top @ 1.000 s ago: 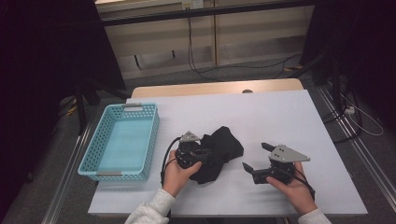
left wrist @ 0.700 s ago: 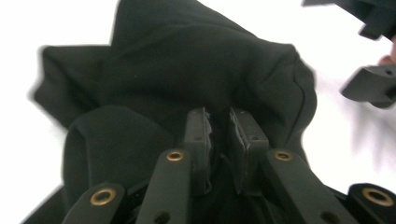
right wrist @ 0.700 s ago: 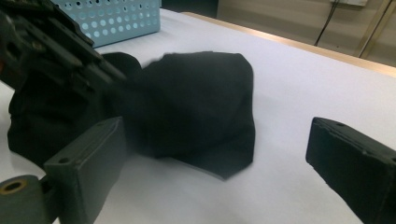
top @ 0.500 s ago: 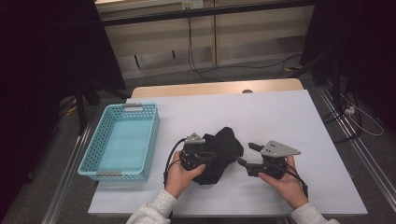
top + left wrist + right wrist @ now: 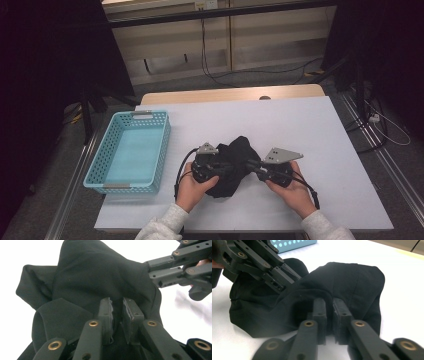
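A crumpled black cloth (image 5: 236, 156) lies on the white table (image 5: 300, 125), near its front edge. My left gripper (image 5: 226, 168) comes at it from the left and is shut on a fold, which the left gripper view shows pinched between the pads (image 5: 117, 308). My right gripper (image 5: 252, 165) meets the cloth's right side. Its jaws have just been closing, and in the right gripper view they stand nearly together on the cloth's (image 5: 352, 282) near edge (image 5: 329, 308). Each gripper view also shows the other gripper's jaws on the cloth (image 5: 95, 272).
A light blue plastic basket (image 5: 102, 150) with nothing in it stands on the table's left part; its corner (image 5: 294, 245) shows in the right gripper view. Bare white table stretches behind and to the right of the cloth. Cables trail on the floor beyond.
My right gripper has moved left to the cloth and its wide-open jaws have closed on the cloth's right edge. The left gripper and the cloth have stayed put.
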Demonstrator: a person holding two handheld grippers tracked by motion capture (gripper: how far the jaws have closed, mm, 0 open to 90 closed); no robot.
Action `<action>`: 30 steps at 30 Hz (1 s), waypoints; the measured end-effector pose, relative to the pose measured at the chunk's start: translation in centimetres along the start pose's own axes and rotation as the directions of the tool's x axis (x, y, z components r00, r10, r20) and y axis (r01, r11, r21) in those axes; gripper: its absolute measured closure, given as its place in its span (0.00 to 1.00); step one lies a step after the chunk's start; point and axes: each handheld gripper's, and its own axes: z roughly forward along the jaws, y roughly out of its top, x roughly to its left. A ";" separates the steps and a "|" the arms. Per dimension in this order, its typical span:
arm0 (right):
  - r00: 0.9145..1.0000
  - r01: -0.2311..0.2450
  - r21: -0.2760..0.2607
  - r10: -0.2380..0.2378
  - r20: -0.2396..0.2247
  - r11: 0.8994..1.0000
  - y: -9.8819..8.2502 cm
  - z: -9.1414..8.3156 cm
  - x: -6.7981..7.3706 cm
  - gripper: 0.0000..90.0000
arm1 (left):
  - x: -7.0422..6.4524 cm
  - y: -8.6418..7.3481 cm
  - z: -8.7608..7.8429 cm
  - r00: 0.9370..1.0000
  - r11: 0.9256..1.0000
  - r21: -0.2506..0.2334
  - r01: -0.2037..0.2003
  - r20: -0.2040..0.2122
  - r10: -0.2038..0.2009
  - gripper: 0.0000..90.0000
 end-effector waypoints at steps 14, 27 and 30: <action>0.995 -0.061 -0.043 0.064 0.071 0.997 -0.3 -2.8 -2.2 0.96 | 1.6 0.6 -2.7 0.997 0.995 -0.093 0.037 -0.059 -0.043 0.67; 0.983 -0.126 -0.088 0.136 0.127 0.988 -1.1 -5.3 -4.1 0.95 | 2.4 1.0 -2.7 0.995 0.994 -0.100 0.049 -0.080 -0.057 0.40; 0.990 -0.077 -0.082 0.086 0.109 0.994 -0.5 -4.7 -2.8 0.95 | 2.2 1.1 -2.6 0.994 0.994 -0.097 0.038 -0.094 -0.048 0.34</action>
